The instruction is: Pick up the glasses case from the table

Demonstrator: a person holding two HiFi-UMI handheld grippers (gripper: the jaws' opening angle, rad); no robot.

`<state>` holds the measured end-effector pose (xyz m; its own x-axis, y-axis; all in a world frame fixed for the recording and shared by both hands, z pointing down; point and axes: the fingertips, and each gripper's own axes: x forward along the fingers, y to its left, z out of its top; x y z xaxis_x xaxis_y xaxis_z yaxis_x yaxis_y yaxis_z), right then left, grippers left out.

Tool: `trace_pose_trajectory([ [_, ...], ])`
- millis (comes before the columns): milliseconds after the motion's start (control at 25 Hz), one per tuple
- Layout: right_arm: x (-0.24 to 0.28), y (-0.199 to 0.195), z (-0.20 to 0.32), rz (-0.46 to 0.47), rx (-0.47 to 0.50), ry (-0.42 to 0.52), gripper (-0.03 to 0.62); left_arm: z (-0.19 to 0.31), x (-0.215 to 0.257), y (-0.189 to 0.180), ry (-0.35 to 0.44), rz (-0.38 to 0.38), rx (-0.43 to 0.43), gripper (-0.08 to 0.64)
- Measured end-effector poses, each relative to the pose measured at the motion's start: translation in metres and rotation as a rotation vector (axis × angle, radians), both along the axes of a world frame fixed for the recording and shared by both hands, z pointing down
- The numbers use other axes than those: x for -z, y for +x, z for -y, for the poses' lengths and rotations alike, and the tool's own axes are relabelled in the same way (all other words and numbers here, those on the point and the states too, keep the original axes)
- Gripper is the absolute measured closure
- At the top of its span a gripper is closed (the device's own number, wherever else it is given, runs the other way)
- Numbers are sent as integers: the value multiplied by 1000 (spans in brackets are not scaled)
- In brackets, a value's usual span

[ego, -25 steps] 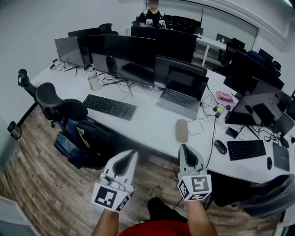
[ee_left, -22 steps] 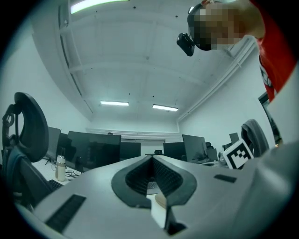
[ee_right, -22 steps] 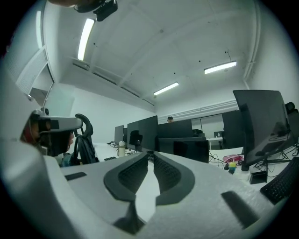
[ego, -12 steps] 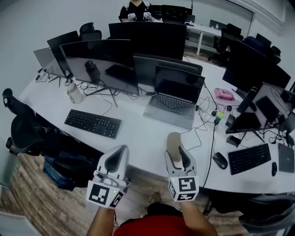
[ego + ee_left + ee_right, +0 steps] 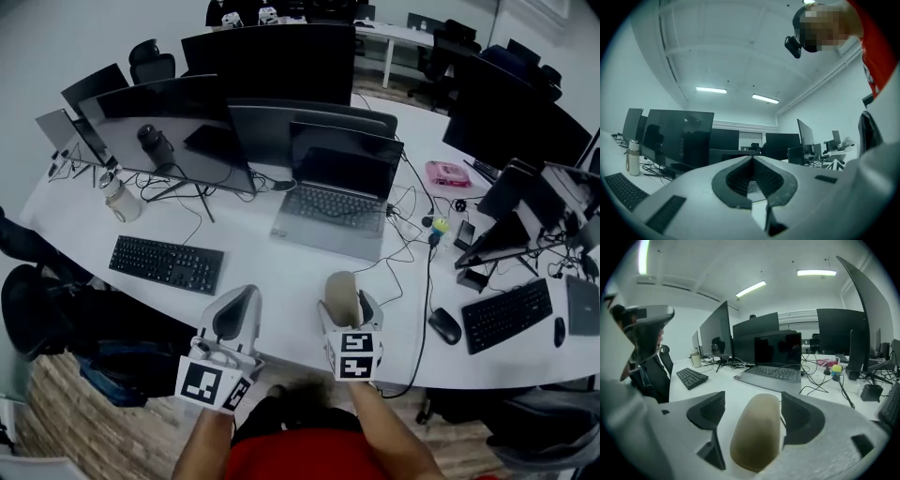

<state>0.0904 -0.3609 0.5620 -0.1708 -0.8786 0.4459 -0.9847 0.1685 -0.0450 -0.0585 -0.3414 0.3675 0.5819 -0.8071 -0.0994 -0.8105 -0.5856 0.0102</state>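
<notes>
The glasses case (image 5: 339, 289), a beige oblong shell, lies on the white table (image 5: 281, 272) near its front edge, in front of the laptop. My right gripper (image 5: 345, 302) has come down over it and its jaws are opening. The case (image 5: 757, 432) lies lengthwise between them, with a gap at the left pad and the right pad close beside it. My left gripper (image 5: 246, 292) hovers over the table edge to the left of the case. Its jaws (image 5: 752, 159) are together with nothing in them.
A grey laptop (image 5: 328, 202) stands just behind the case, with several monitors behind it. A black keyboard (image 5: 166, 264) lies to the left, and a mouse (image 5: 444, 325) and a second keyboard (image 5: 506, 314) to the right. Cables (image 5: 412, 244) trail right of the laptop. A bottle (image 5: 116, 199) stands far left.
Both grippers have moved forward over the table edge. The right gripper has dropped onto the glasses case and its jaws have gone from shut to wide apart around it.
</notes>
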Motion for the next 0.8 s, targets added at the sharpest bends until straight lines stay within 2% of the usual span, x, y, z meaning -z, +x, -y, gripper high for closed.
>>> trace_pose_trajectory([
  [120, -18, 3, 10, -15, -45, -62, 209, 10, -5, 6, -10, 8, -40, 549],
  [560, -69, 7, 24, -50, -124, -239, 194, 41, -17, 3, -47, -2, -150, 549],
  [800, -72, 7, 28, -73, -133, -259, 187, 49, -19, -6, -51, -22, -172, 549],
])
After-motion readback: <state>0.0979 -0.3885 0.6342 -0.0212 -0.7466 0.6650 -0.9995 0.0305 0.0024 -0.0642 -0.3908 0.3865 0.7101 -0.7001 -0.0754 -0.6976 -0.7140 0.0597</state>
